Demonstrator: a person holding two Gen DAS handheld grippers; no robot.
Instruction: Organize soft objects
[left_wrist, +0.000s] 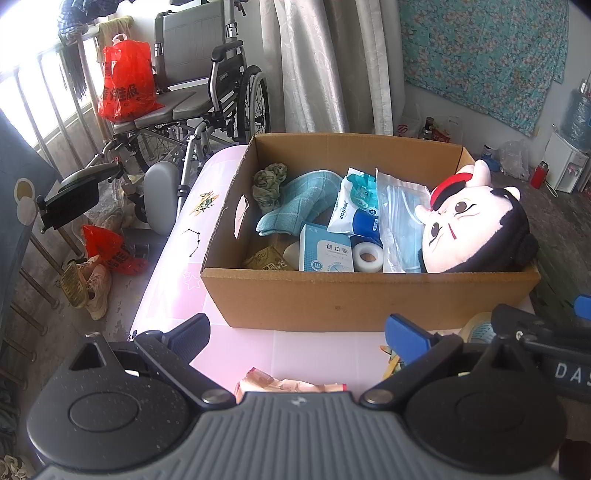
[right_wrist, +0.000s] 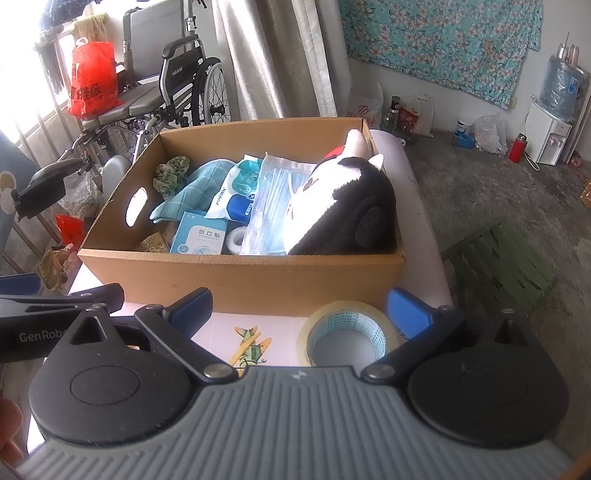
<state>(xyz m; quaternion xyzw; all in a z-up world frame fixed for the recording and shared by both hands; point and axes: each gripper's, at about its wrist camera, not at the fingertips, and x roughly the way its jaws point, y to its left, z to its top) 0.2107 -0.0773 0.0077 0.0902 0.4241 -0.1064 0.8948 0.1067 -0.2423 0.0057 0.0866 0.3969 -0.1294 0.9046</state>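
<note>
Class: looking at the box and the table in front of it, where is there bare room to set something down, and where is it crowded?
Free: the pink table strip between the cardboard box and both open grippers, left of the tape roll. Crowded: inside the box, where plush doll, towel and packets cover the floor.

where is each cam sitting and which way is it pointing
Left wrist: on the left gripper, low over the pink table, facing the cardboard box; its open fingers show, and the right gripper at the right edge.
Right wrist: on the right gripper, facing the same box with a tape roll between its open fingers.
Shared: box, plush doll, wheelchair.
</note>
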